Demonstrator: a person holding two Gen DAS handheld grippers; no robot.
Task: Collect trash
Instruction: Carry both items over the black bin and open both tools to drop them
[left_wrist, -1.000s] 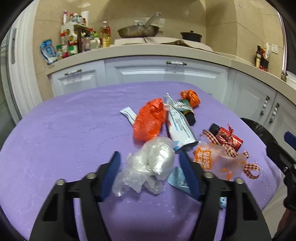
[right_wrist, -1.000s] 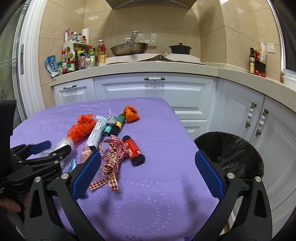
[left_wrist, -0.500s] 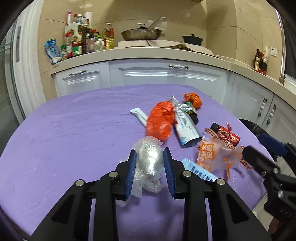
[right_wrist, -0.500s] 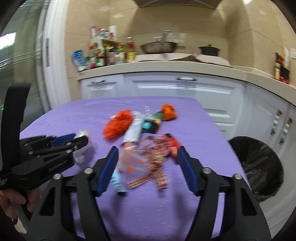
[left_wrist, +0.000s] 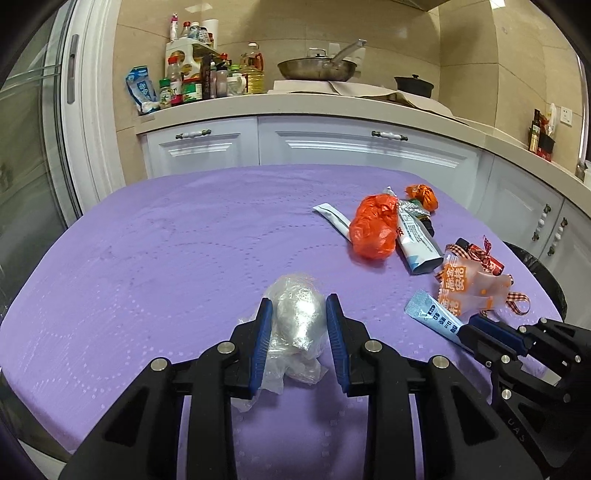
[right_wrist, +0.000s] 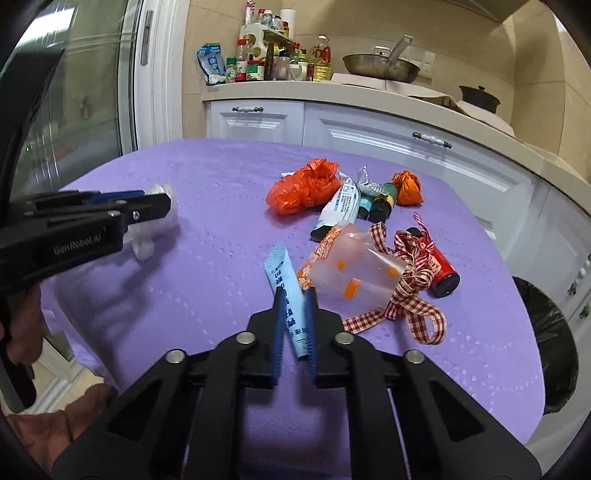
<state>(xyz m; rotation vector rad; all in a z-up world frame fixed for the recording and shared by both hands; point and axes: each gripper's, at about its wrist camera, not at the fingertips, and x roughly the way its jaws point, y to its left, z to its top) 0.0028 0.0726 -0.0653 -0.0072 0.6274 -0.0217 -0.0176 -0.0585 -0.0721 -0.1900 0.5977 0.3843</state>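
My left gripper (left_wrist: 297, 314) is shut on a crumpled clear plastic bag (left_wrist: 297, 319) above the purple table (left_wrist: 166, 258). My right gripper (right_wrist: 294, 306) is shut on a light blue sachet (right_wrist: 286, 291) that lies on the table; the sachet also shows in the left wrist view (left_wrist: 432, 319). Beside it lie a clear wrapper with orange print (right_wrist: 351, 277), a checked ribbon (right_wrist: 410, 291), a red bottle (right_wrist: 439, 267), a white tube (right_wrist: 338, 208) and an orange plastic bag (right_wrist: 303, 186).
A bin with a black liner (right_wrist: 546, 339) stands at the table's right side. A small orange ball (right_wrist: 407, 187) and dark small bottles (right_wrist: 380, 201) lie at the far end of the trash pile. White cabinets and a counter with a pan (left_wrist: 317, 68) are behind.
My left gripper closed on the clear plastic bag and lifted it slightly. My right gripper swung left over the pile and closed on the blue sachet.
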